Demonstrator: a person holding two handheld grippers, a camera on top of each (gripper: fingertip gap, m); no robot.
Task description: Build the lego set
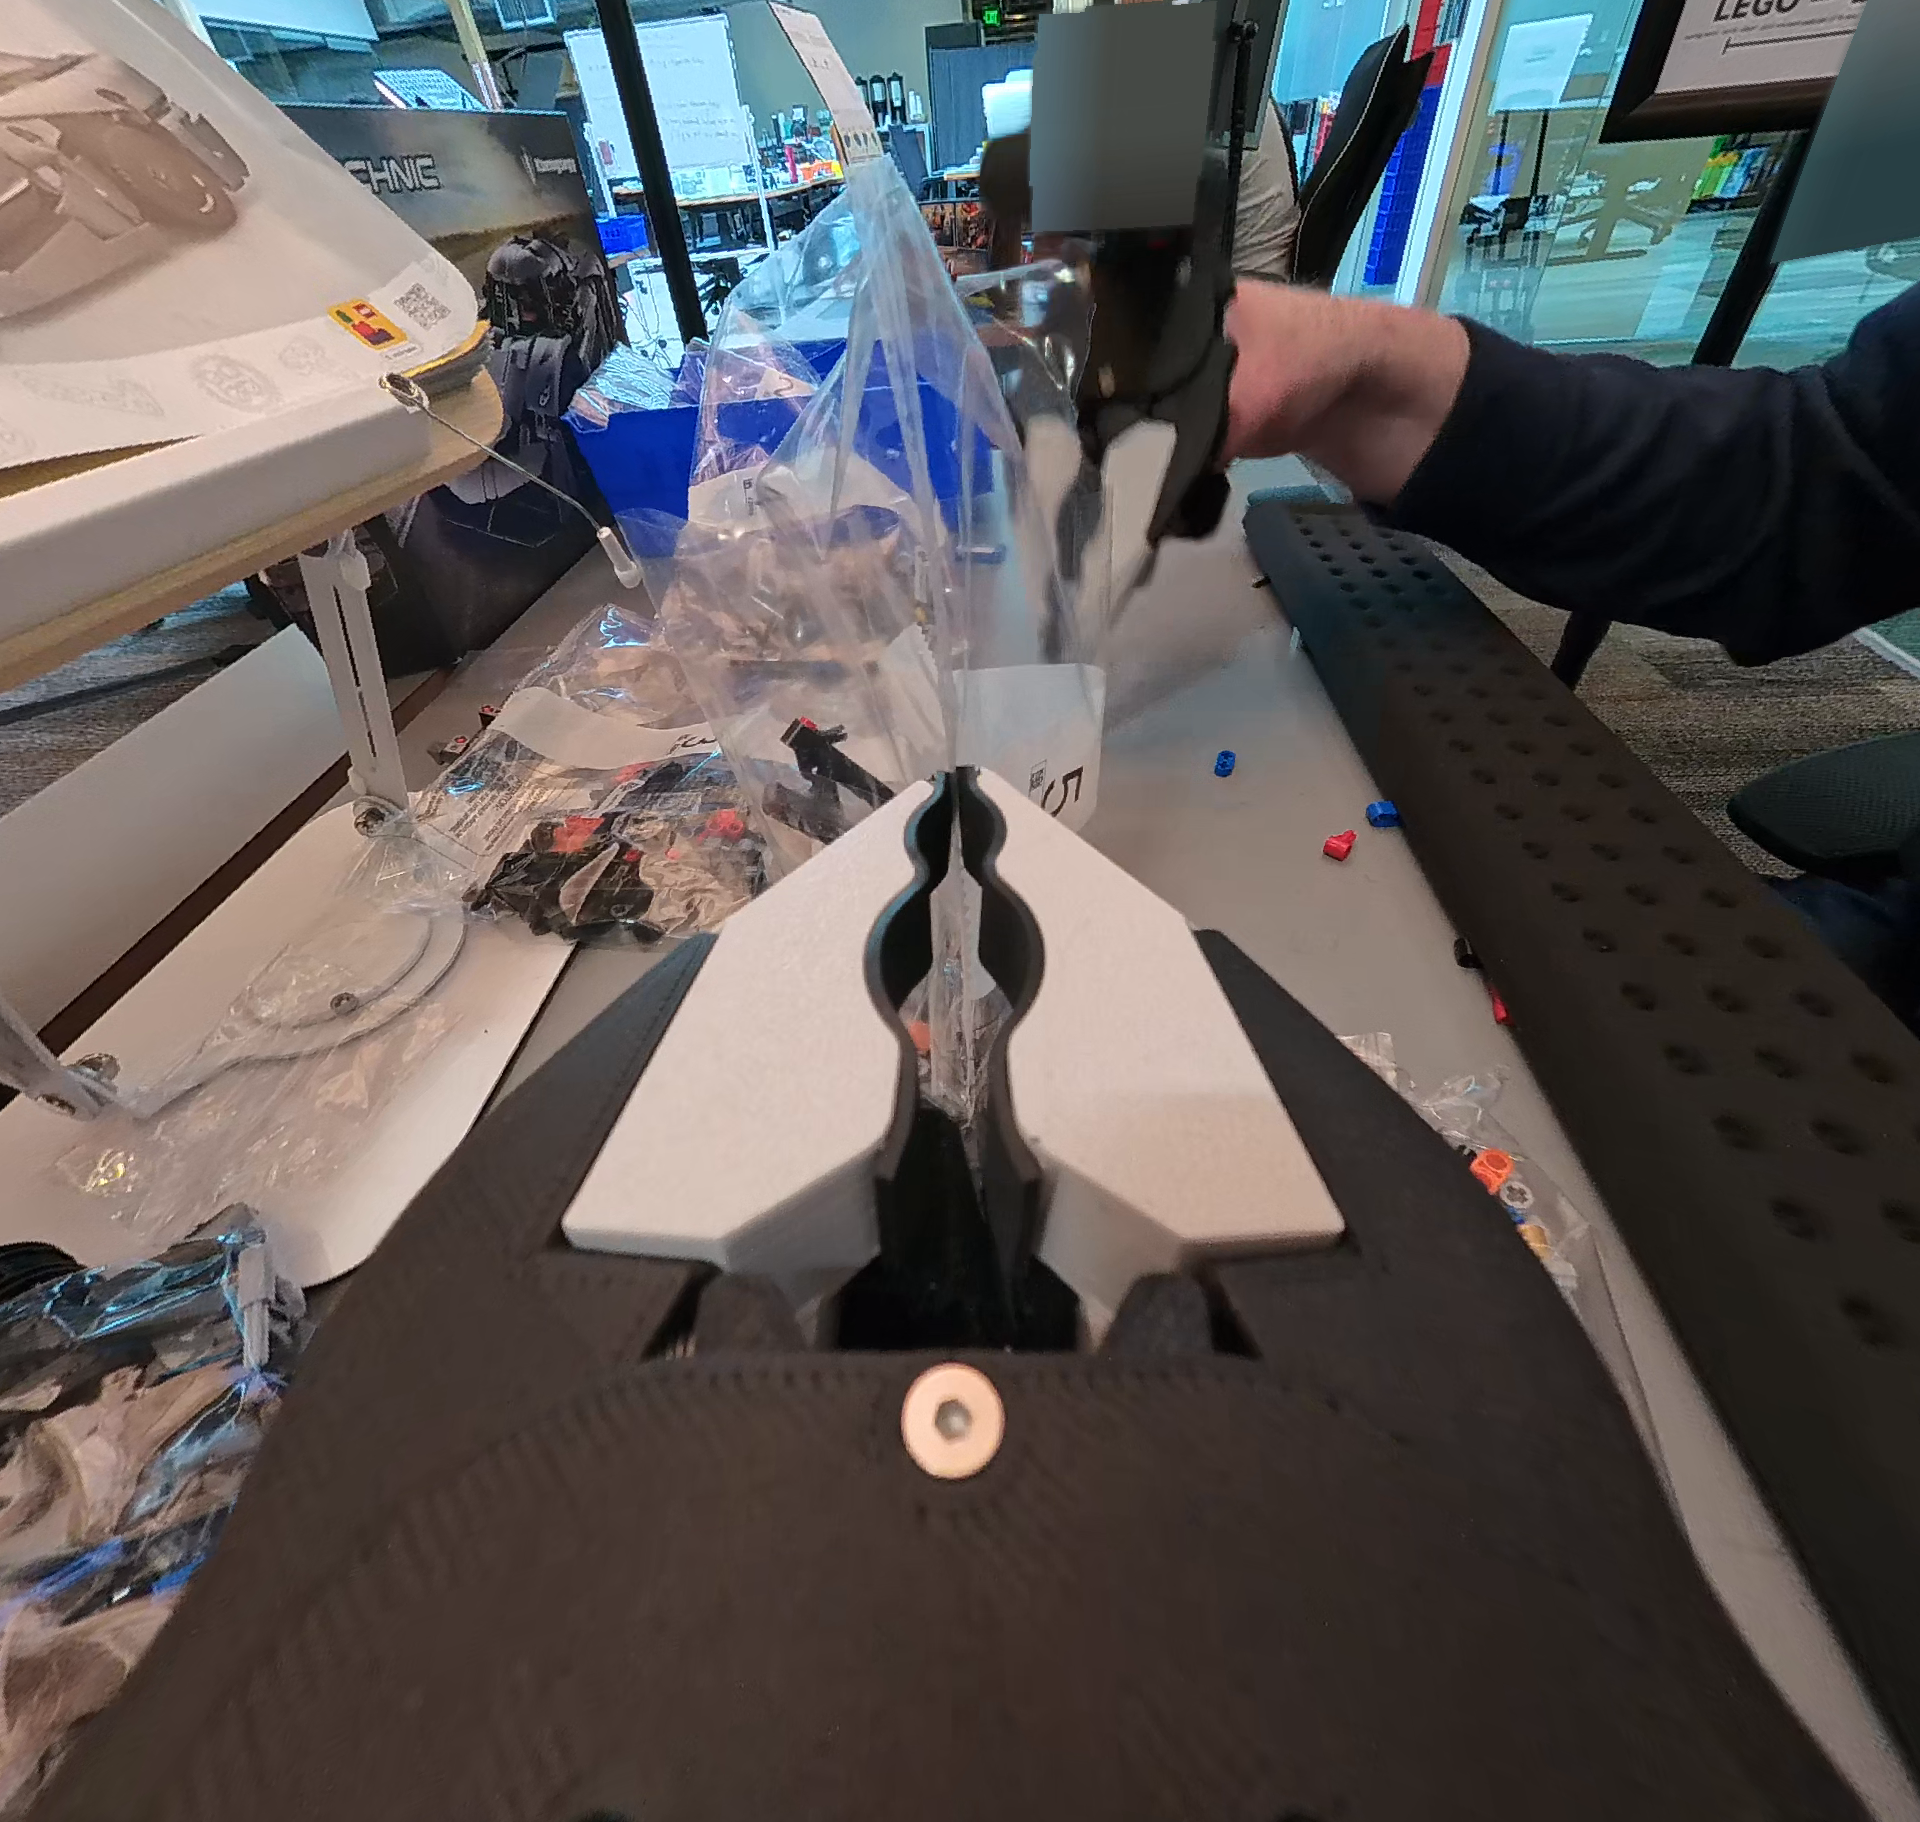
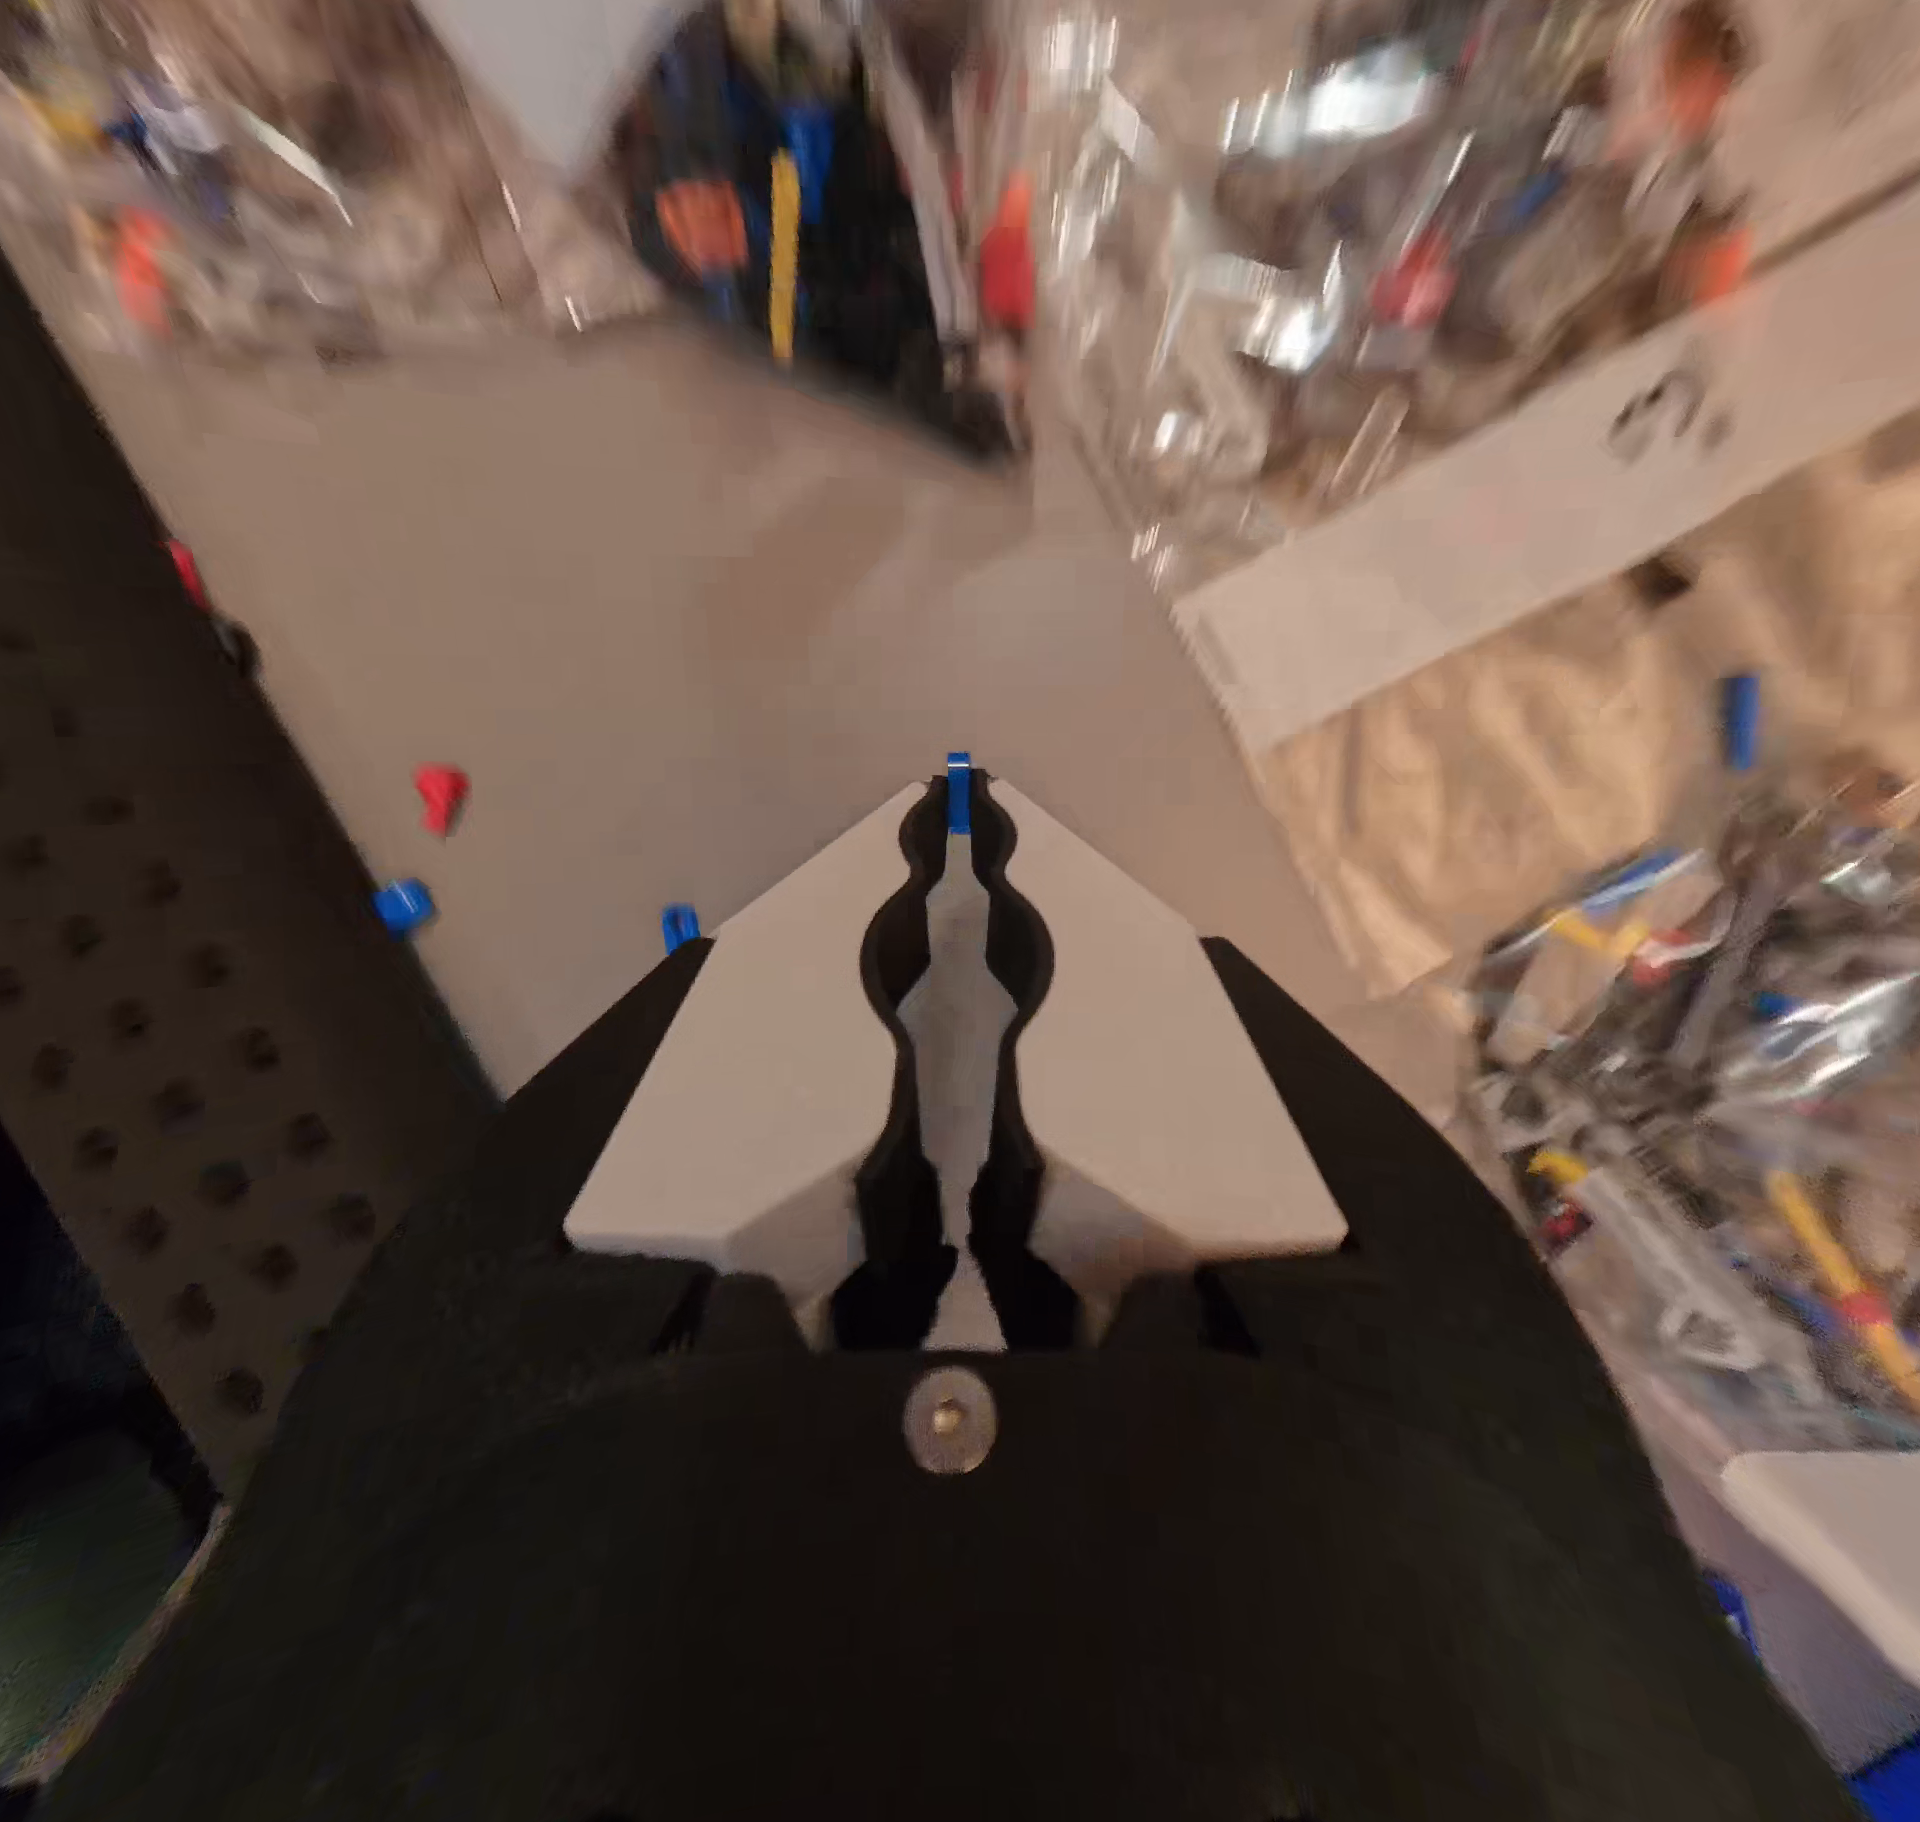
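My left tongs [image 1: 957,785] are pinched down tight on a clear plastic bag [image 1: 862,442], with the film running right through the gap between the tips and standing up tall in front of me. It's mostly empty up top, and a few dark lego bits sit low inside it. The white paper tag [image 1: 1049,744] on it hangs just past the tips.

My right tongs [image 2: 958,785] are nearly closed with a small blue lego piece [image 2: 958,796] clamped at the very tip, held up over the grey bench [image 2: 644,567]. From the left wrist view those same tongs [image 1: 1117,525] show up blurry near the top edge of the bag, with my hand [image 1: 1340,380] behind them.

Loose parts on the bench: a red piece [image 1: 1339,844] and a blue one [image 1: 1382,814] lying close together near the black perforated board [image 1: 1621,837], and another small blue one [image 1: 1226,762] nearer the bag. More sealed bags of parts [image 1: 613,837] are piled off to the left, beside the white stand [image 1: 358,692] holding the instruction booklet [image 1: 197,245]. The right wrist view is too smeared to make out much in the bag pile.
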